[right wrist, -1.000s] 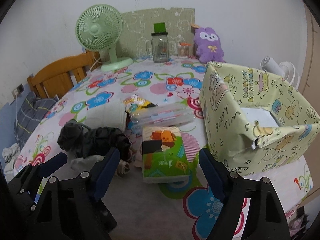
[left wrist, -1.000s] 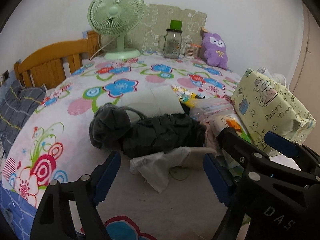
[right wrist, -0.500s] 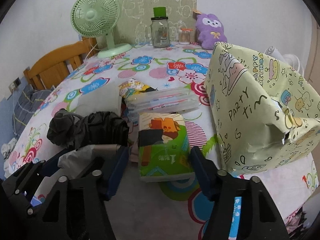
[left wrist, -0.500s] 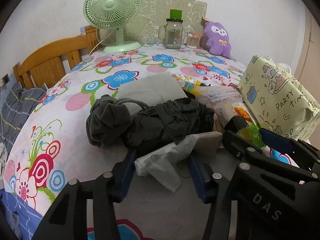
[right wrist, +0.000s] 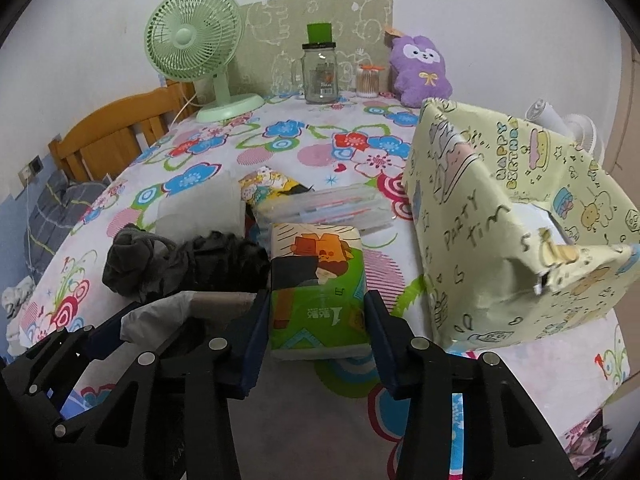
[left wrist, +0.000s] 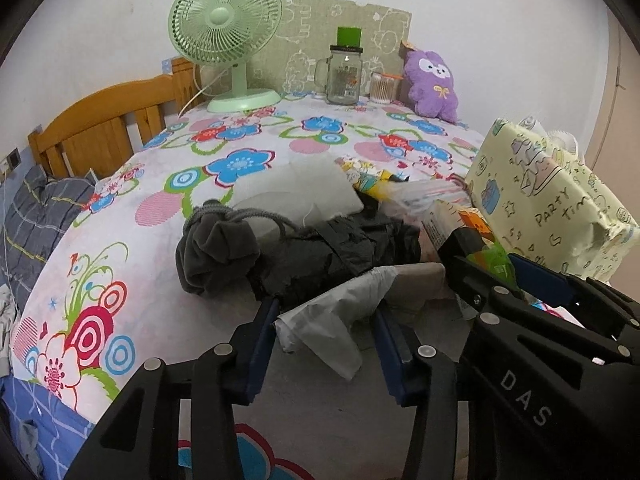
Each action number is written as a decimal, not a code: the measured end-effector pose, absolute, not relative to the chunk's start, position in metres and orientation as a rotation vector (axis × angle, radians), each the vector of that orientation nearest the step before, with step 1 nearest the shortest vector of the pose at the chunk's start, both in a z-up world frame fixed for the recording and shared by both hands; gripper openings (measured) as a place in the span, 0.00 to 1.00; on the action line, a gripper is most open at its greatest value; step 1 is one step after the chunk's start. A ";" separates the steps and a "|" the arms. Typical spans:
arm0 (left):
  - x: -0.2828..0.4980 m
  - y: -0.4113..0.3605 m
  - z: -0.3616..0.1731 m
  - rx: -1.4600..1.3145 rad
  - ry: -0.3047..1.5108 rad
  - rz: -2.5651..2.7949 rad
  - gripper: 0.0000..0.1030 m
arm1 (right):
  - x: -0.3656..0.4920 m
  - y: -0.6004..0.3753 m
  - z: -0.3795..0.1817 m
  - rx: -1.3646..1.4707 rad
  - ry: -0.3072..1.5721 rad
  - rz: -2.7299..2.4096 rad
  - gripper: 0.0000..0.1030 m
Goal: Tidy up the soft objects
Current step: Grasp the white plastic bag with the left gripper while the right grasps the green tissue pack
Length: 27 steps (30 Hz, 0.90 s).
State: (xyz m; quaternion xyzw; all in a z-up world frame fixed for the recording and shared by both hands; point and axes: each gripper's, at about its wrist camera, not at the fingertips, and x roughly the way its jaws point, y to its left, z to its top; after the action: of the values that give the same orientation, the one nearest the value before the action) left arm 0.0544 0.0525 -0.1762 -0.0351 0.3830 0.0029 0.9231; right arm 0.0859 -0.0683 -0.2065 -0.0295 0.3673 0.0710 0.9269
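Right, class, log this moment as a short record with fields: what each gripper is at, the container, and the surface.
left gripper: open, fingers either side of a pale plastic bag
right gripper: open, straddling the green tissue pack; contact cannot be told
dark bundle: behind the bag, untouched
container: yellow party-print box, open top, right of the pack
surface: floral tablecloth

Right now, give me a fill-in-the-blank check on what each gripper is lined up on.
The left gripper straddles a crumpled white ____.
The right gripper straddles the green ____ pack.
The gift box sits to the ____ of that pack.
Both grippers are ____.

Missing words: bag; tissue; right; open
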 end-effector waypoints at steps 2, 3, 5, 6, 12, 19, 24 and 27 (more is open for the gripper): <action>0.053 0.052 -0.173 -0.072 0.777 0.006 0.47 | 0.084 -0.069 -0.203 -0.059 0.743 0.144 0.48; 0.052 0.051 -0.171 -0.072 0.773 0.008 0.47 | 0.083 -0.069 -0.201 -0.058 0.738 0.144 0.48; 0.050 0.051 -0.167 -0.073 0.761 0.011 0.47 | 0.081 -0.070 -0.197 -0.055 0.728 0.144 0.48; 0.050 0.051 -0.164 -0.074 0.755 0.013 0.47 | 0.081 -0.070 -0.195 -0.054 0.723 0.145 0.48; 0.048 0.050 -0.152 -0.077 0.729 0.023 0.47 | 0.077 -0.072 -0.182 -0.045 0.693 0.149 0.48; 0.047 0.047 -0.135 -0.082 0.695 0.025 0.47 | 0.073 -0.075 -0.165 -0.038 0.660 0.151 0.48; 0.048 0.044 -0.122 -0.084 0.678 0.024 0.47 | 0.071 -0.077 -0.150 -0.028 0.644 0.165 0.48; 0.048 0.040 -0.113 -0.087 0.670 0.019 0.47 | 0.070 -0.080 -0.141 -0.029 0.636 0.176 0.48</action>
State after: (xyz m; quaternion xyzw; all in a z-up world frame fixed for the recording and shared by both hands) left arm 0.0476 0.0404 -0.1130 -0.0428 0.3287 0.0093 0.9434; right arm 0.0701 -0.0800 -0.1408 -0.0141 0.3121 0.0863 0.9460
